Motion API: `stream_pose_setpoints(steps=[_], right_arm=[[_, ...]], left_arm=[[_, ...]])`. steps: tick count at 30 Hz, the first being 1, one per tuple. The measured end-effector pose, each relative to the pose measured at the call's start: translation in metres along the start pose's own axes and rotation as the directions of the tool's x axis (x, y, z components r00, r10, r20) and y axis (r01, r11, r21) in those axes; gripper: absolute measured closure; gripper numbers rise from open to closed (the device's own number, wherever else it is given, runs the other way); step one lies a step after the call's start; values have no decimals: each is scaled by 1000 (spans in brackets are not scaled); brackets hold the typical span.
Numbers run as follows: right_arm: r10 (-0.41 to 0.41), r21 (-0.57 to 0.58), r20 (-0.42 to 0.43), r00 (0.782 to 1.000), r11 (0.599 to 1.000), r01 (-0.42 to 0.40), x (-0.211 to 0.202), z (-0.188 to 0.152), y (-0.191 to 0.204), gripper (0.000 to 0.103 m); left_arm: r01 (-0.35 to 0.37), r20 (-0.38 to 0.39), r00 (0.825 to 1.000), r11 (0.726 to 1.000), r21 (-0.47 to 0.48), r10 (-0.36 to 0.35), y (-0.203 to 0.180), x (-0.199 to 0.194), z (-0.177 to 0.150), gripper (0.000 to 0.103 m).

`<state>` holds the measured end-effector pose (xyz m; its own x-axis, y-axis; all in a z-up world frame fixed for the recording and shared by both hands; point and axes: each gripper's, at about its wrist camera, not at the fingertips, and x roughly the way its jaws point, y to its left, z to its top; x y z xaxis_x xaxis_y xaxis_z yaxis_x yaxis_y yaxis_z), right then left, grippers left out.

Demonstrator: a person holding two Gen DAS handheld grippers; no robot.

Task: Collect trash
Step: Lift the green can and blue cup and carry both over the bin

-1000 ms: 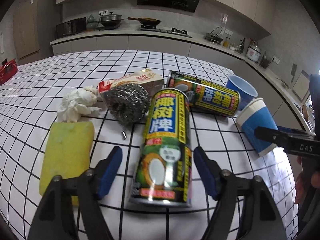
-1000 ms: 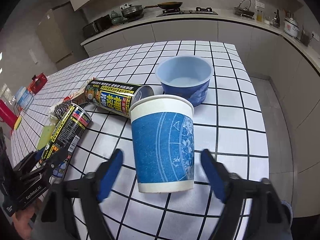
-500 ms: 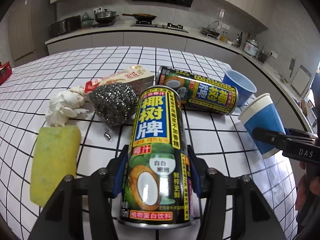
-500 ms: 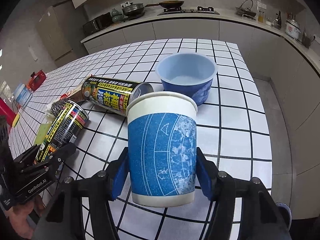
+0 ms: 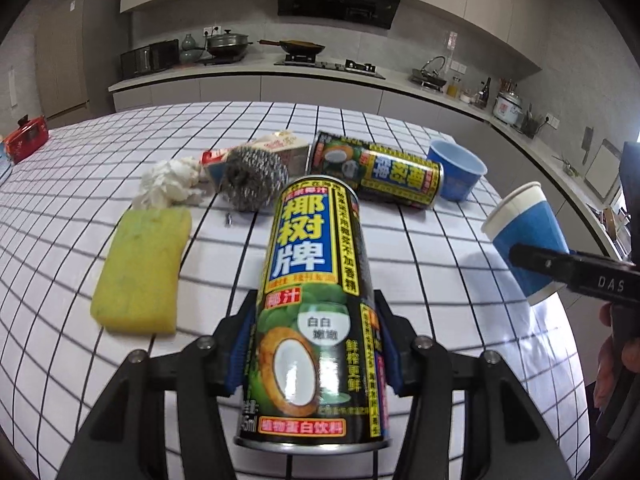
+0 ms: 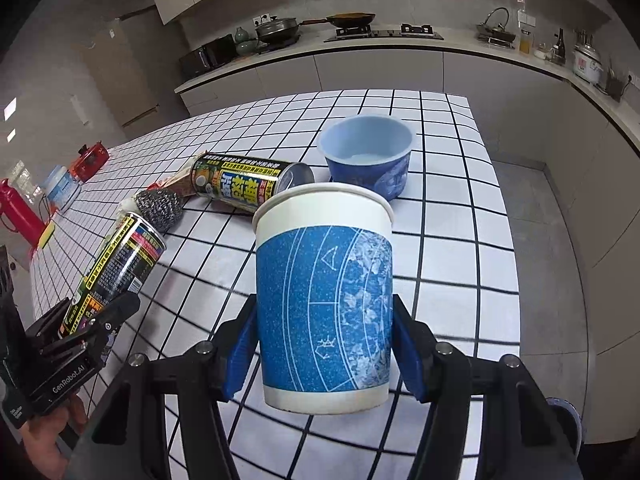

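A white, black-gridded worktop (image 5: 440, 264) filled both wrist views, its right edge dropping to bare floor at the right of the right-wrist frame. Both pickups were made and the carry-off step appeared to be in hand. The left gripper (image 5: 314, 350) was clamped on a coconut-juice can (image 5: 316, 280), held clear of the cloth at centre frame. The right gripper (image 6: 324, 344) was clamped on a blue paper cup (image 6: 324, 300), upright and lifted at lower centre of its view. No bin showed in either frame, so the next move likely called for swinging both loads away from the worktop to wherever the trash goes, keeping the cup's thin wall from crushing.

Litter remained at mid-frame in the left-wrist view: a second can (image 5: 380, 176) on its side, a blue bowl (image 5: 456, 174) just beside it, a yellow sponge (image 5: 142, 270) at left, a steel scourer (image 5: 250, 178), a crumpled tissue (image 5: 170, 184) and a carton (image 5: 280, 146) behind the scourer. Open cloth lay toward the camera from the pile, and the clearest room seemed to be off the worktop's near and right edges.
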<state>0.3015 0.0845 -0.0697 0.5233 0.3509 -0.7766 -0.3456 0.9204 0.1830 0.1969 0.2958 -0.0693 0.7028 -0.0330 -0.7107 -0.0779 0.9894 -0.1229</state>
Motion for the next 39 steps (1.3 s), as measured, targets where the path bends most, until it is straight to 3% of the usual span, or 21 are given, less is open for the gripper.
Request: stream_pose_setpoints(steps=[7, 15, 21, 31, 39], right_arm=[[20, 4, 3, 1000, 1000, -20, -17, -18, -12, 40], [2, 21, 0, 1000, 1000, -2, -32, -32, -35, 40], [-20, 40, 14, 1000, 999, 19, -46, -36, -47, 40], [-44, 72, 35, 998, 997, 42, -76, -50, -88, 40], [-91, 115, 38, 995, 990, 86, -114, -77, -155, 40]], left_arm=[[-28, -30, 999, 1000, -11, 28, -9, -2, -17, 49], [-46, -83, 996, 999, -16, 44, -11, 17, -10, 48], [-24, -53, 998, 1000, -7, 24, -22, 9, -13, 49], [20, -1, 1000, 999, 30, -20, -81, -21, -20, 49], [56, 1, 998, 997, 47, -57, -145, -36, -39, 49]])
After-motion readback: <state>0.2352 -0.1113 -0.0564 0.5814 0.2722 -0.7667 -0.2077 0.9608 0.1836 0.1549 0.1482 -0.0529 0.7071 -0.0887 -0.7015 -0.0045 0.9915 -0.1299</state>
